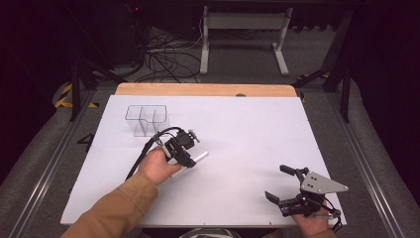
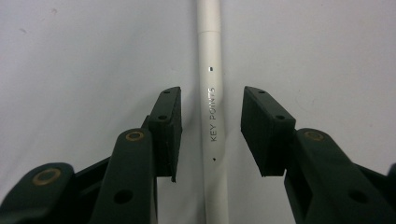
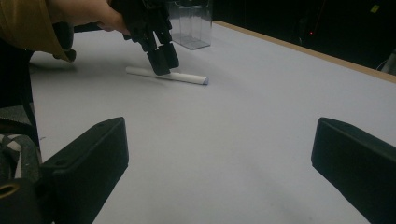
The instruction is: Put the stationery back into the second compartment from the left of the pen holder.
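White marker pen (image 2: 211,116) is seen flat on the counter (image 1: 247,129), its long axis centred between the jaws of the left hand-held gripper (image 2: 211,135), which are part-closed and not yet touching it.

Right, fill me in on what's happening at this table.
A person holds tongs in each hand at a white table. The left tongs are down over a white pen lying flat, one jaw on each side of it; there are gaps on both sides, so it is not yet gripped. The right tongs stand open near the table's front right corner, with nothing between the jaws. A clear plastic organizer with compartments stands farther back on the left.
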Demonstrator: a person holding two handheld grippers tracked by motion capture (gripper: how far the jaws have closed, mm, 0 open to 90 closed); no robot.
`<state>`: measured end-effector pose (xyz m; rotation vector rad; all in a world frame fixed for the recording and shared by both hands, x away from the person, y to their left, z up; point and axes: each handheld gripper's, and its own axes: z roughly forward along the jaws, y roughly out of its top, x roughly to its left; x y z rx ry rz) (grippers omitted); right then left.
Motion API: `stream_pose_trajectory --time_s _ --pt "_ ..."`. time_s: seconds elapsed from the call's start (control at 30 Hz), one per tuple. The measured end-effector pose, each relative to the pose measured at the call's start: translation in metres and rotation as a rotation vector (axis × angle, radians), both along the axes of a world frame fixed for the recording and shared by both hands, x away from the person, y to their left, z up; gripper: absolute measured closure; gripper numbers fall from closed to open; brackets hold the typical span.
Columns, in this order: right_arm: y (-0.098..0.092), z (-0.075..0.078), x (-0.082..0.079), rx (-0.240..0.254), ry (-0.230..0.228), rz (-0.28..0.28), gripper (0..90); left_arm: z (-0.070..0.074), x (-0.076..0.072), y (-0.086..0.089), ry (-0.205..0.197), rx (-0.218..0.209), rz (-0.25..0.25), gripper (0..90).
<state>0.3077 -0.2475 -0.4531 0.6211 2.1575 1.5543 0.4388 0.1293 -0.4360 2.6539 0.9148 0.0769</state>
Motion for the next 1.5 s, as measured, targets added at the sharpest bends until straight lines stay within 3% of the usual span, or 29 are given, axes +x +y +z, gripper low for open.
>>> stream_pose_trajectory --time_s 0.33,0.63,0.8,1.07,1.5 --pt "0.0 0.0 0.0 0.001 0.002 0.004 4.3 -0.006 0.002 -0.007 -0.001 0.049 -0.01 65.7" --pt "0.0 0.0 0.001 0.008 0.005 0.01 4.3 -0.006 0.0 -0.009 -0.012 0.056 -0.008 76.9" --pt "-0.001 0.0 0.001 0.019 0.01 0.016 4.3 -0.004 -0.001 -0.009 -0.018 0.062 -0.003 78.2" --pt "-0.001 0.0 0.001 0.02 0.01 0.015 4.3 0.003 -0.003 -0.006 -0.035 0.04 0.005 78.3" --pt "-0.001 0.0 0.001 0.021 0.01 0.016 4.3 0.028 -0.011 -0.005 -0.102 -0.022 -0.013 78.3"
